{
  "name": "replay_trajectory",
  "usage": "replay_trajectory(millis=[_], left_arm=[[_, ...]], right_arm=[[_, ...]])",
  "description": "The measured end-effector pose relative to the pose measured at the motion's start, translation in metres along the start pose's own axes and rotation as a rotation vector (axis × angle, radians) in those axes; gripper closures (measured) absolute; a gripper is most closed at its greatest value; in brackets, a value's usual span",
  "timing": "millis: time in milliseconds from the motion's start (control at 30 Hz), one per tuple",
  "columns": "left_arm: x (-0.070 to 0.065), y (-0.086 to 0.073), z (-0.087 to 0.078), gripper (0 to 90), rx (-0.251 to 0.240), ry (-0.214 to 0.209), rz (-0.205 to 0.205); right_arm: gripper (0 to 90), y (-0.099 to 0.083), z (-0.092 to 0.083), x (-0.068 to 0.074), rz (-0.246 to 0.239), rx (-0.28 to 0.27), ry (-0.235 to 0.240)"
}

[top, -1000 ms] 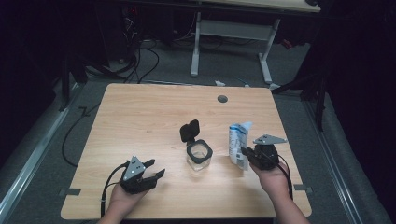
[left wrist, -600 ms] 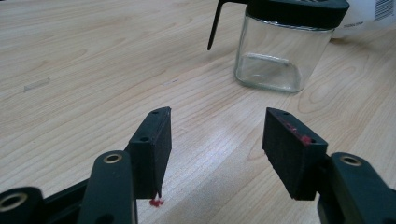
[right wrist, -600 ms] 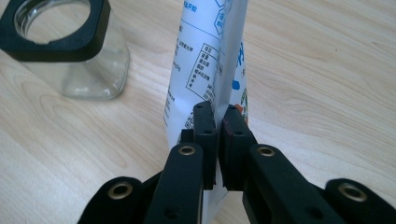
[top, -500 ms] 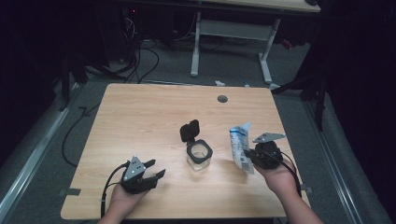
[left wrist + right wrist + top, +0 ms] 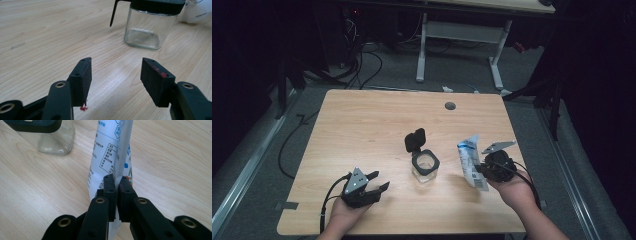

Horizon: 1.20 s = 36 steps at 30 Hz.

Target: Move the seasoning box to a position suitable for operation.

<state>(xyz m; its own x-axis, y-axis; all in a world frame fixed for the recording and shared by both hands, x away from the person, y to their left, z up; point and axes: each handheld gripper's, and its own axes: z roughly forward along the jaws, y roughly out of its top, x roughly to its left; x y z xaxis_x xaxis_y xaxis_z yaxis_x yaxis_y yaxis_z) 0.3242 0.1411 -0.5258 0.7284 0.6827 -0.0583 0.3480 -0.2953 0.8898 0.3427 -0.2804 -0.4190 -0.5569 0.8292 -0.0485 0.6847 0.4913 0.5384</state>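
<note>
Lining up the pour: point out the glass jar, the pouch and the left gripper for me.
glass jar [image 5: 425, 170], high view, on its black rim.
pouch [image 5: 110, 157], right gripper view, on its printed front panel.
left gripper [image 5: 115, 75], left gripper view, midway between its open fingertips.

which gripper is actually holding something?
The right gripper: its jaws pinch the white printed pouch. The left gripper has open jaws with nothing between them, short of the glass jar.

Glass jar [image 5: 425, 167] on wooden table [image 5: 362, 130]

Dark room — grey floor [image 5: 257, 145], cables [image 5: 362, 65]
</note>
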Motion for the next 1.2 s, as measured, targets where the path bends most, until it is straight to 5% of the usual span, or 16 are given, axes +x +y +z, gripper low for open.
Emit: replay_trajectory(millis=[567, 1200], left_arm=[[-0.001, 0.0, 0.001, 42.5, 0.0, -0.005, 0.003], [-0.001, 0.0, 0.001, 42.5, 0.004, -0.008, 0.004]], right_arm=[[87.5, 0.006, -0.004, -0.001, -0.02, 0.12, -0.002], [87.9, 0.016, -0.006, 0.003, -0.064, 0.23, 0.05]])
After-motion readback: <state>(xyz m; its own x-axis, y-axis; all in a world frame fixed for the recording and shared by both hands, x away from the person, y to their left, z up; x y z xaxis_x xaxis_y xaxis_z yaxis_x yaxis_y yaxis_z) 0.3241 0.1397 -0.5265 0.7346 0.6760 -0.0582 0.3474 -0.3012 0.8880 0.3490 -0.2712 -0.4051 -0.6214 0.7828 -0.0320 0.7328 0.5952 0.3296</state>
